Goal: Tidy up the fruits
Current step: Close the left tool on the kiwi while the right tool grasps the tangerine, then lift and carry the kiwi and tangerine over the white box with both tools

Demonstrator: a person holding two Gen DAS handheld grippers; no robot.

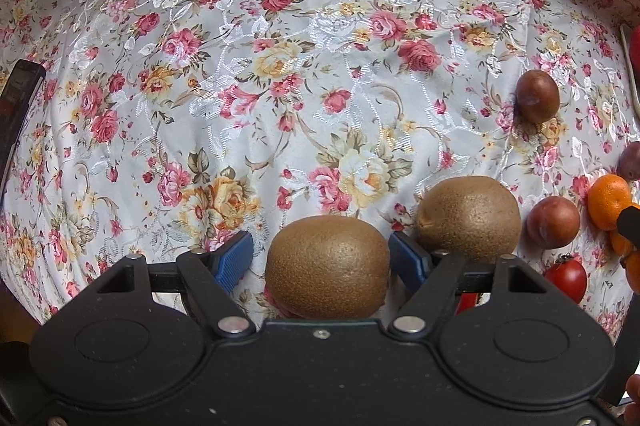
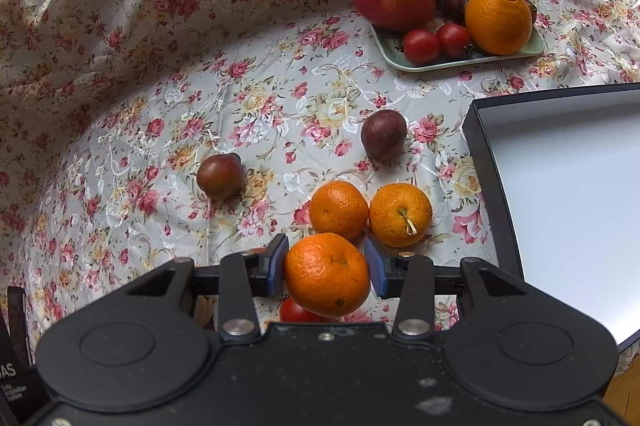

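1. The left gripper (image 1: 322, 258) is shown pointing down over the flowered cloth (image 1: 280, 74), its jaws spread wide. A kiwi (image 1: 327, 268) lies between the blue pads (image 1: 232, 260); a clear gap is seen on the left side, and on the right side contact cannot be told. No grip is judged to be made.
2. A second kiwi (image 1: 468, 214) lies just beside the first, outside the right-hand pad.
3. The right gripper (image 2: 326, 272) is seen closed on a mandarin (image 2: 327, 274), both pads pressed against its flanks.
4. Two further mandarins (image 2: 338, 209) rest touching on the cloth just ahead; two dark plums (image 2: 383, 139) lie apart from them.
5. A tray (image 2: 440, 64) of mixed fruit stands at the rear; an empty box (image 2: 560, 194) lies to the right.
6. Handling is judged thus: the kiwi is light, firm yet bruisable, with a rough skin that should resist slipping. It is best taken across its short middle, gently. The mandarin's loose peel yields, so light pressure is advised.
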